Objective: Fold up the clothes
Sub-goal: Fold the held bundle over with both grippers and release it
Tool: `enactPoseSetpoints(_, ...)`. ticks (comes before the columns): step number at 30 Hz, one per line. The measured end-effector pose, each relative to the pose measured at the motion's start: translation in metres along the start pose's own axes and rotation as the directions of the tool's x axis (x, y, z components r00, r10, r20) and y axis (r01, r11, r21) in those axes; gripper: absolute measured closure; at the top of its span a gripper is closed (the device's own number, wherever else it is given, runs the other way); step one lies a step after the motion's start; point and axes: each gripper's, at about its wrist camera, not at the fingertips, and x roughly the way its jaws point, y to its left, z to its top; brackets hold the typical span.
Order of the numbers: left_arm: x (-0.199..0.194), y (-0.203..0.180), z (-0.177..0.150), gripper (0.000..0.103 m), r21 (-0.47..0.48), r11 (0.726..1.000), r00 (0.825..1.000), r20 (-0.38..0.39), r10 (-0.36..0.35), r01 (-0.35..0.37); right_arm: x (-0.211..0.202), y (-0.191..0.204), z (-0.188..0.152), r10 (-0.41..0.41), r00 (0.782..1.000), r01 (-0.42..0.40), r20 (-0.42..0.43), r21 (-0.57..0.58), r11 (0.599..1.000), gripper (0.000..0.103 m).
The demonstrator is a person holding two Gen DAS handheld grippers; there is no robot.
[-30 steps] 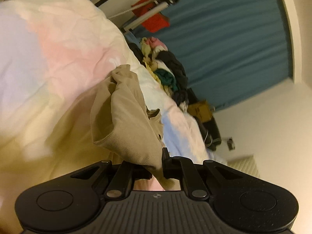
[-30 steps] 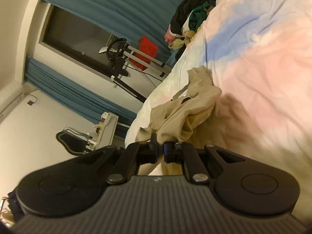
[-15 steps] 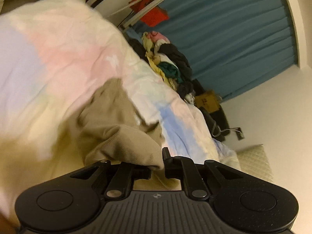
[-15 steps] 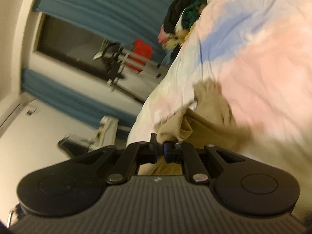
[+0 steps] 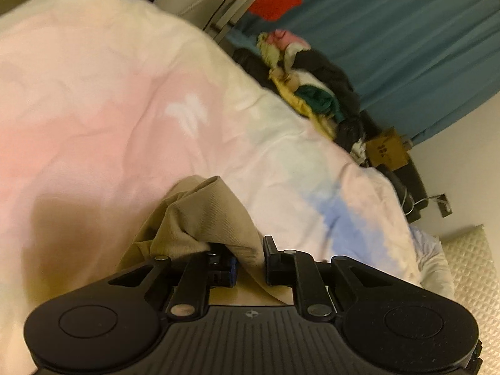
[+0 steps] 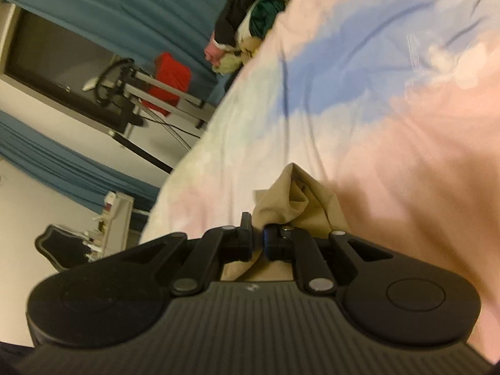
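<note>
A tan garment (image 5: 206,215) is bunched over a pastel pink, blue and white duvet (image 5: 109,93). My left gripper (image 5: 250,256) has a fold of it between its fingers; its jaws are opening and the cloth still hangs through the gap. In the right wrist view the same tan garment (image 6: 297,206) rises in a small peak just beyond my right gripper (image 6: 257,237), which is shut on another edge of it. The duvet (image 6: 390,109) fills the right side of that view. Most of the garment is hidden below both grippers.
A pile of mixed clothes (image 5: 312,93) lies at the far end of the bed, also visible as the clothes pile (image 6: 256,15). Behind it hang blue curtains (image 5: 390,31). A metal rack with a red cloth (image 6: 172,78), a cardboard box (image 5: 387,151) and a quilted pillow (image 5: 468,265) stand around the bed.
Both grippers have swept across the bed with the tan garment, which now shows as a much smaller bunch close to the fingers. The left jaws stand a little wider.
</note>
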Motion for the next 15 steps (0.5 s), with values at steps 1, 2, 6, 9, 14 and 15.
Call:
enactPoseSetpoints(1,0.003,0.001,0.001,0.087,0.006,1.000,1.000,-0.004,-0.002,0.002,0.004,-0.004,0.000,-0.001,1.000,0.001,-0.006,-0.002,1.000,0.092)
enactPoseSetpoints(2,0.005,0.002,0.002,0.084,0.014,1.000,1.000,-0.006,-0.005,0.005,0.005,-0.006,-0.001,0.003,1.000,-0.003,-0.009,-0.006,1.000,0.092)
enactPoseSetpoints(6,0.000,-0.005,0.000,0.052,0.084,0.996,0.999,-0.006,-0.037,0.037,-0.001,-0.001,-0.007,0.027,1.000,-0.027,-0.009,-0.075,0.997,0.091)
enactPoseSetpoints(9,-0.018,-0.022,-0.014,0.027,0.201,0.979,0.999,0.037,-0.024,0.016,-0.013,0.010,-0.015,0.055,0.998,-0.057,-0.019,-0.120,0.991,0.072)
enactPoseSetpoints(14,-0.043,-0.048,-0.048,0.018,0.402,0.912,0.988,0.156,0.018,-0.080,-0.044,0.035,-0.036,0.102,0.995,-0.101,-0.010,-0.278,0.955,0.050)
enactPoseSetpoints(15,-0.044,-0.049,-0.052,0.018,0.411,0.906,0.985,0.167,0.039,-0.105,-0.050,0.040,-0.041,0.099,0.995,-0.094,0.001,-0.315,0.945,0.051)
